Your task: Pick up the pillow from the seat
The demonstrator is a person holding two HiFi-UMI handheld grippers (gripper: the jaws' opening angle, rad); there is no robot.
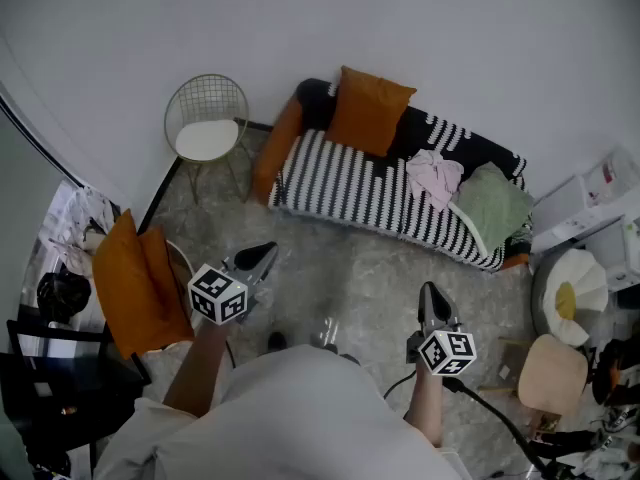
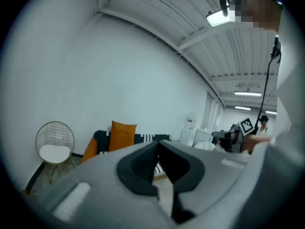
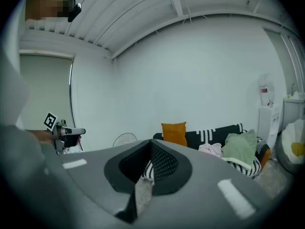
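Left gripper (image 1: 262,256) and right gripper (image 1: 431,298): jaws closed, empty, touching nothing, held over the floor on the near side, well apart from the striped sofa (image 1: 340,183). Orange pillow (image 1: 368,110) leans upright on the backrest at the sofa's far left end. Probably light, soft, squashy; pinch a top corner.
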